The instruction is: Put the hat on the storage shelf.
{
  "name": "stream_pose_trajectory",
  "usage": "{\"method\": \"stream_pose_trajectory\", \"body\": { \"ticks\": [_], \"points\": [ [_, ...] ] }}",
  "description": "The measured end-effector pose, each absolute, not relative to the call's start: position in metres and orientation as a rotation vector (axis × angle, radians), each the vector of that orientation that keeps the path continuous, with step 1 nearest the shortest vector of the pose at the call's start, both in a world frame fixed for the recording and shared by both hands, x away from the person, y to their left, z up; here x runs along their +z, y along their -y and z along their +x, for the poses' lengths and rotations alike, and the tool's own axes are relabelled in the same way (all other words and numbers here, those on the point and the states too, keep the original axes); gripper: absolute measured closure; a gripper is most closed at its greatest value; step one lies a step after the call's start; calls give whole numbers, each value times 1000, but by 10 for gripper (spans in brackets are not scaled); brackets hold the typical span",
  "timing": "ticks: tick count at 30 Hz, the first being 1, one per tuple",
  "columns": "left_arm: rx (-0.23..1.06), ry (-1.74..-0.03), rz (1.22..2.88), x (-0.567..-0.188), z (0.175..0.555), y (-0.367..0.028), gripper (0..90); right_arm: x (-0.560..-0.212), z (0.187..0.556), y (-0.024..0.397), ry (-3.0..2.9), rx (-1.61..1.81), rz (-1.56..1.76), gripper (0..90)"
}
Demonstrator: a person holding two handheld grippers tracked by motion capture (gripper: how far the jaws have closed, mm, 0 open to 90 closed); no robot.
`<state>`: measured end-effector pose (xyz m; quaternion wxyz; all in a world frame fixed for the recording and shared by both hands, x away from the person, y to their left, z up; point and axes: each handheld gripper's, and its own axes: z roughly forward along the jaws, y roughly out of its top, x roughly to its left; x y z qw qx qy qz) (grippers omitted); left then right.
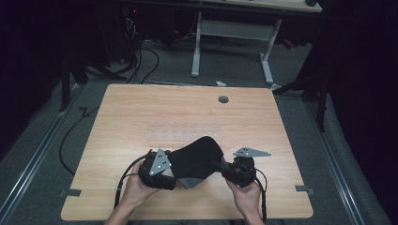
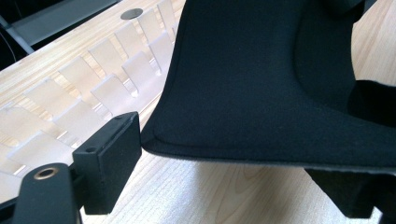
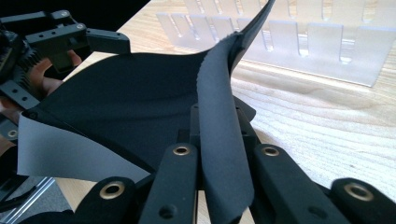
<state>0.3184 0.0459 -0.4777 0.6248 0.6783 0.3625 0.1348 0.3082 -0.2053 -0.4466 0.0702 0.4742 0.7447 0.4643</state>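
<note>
A black mouse pad (image 1: 197, 157) with a grey underside is held up off the wooden table (image 1: 131, 112), curled between the two grippers. My right gripper (image 1: 220, 168) is shut on the pad's right edge; in the right gripper view the pad (image 3: 130, 102) runs up between the pinched jaws of that gripper (image 3: 219, 135). My left gripper (image 1: 176, 171) sits at the pad's left side. In the left gripper view the jaws of this gripper (image 2: 229, 168) stand wide apart, with the pad (image 2: 261, 79) lying over the gap and the right-hand jaw.
A clear acrylic slotted rack (image 1: 185, 131) lies flat on the table just beyond the pad. A round cable hole (image 1: 223, 99) is near the far edge. A white desk frame (image 1: 230, 42) and cables stand on the floor behind.
</note>
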Motion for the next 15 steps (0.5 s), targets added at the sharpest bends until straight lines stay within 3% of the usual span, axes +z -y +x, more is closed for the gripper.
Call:
{"method": "stream_pose_trajectory", "body": {
  "ticks": [2, 3, 15],
  "points": [
    [301, -827, 1555, -478, 318, -45, 178, -446, 308, 205, -2237, 1402, 1412, 839],
    [302, -814, 1556, -479, 317, -45, 230, -444, 309, 204, -2235, 1409, 1419, 839],
    [312, -789, 1552, -476, 314, -45, 370, -443, 312, 199, -2233, 1458, 1398, 839]
  ]
}}
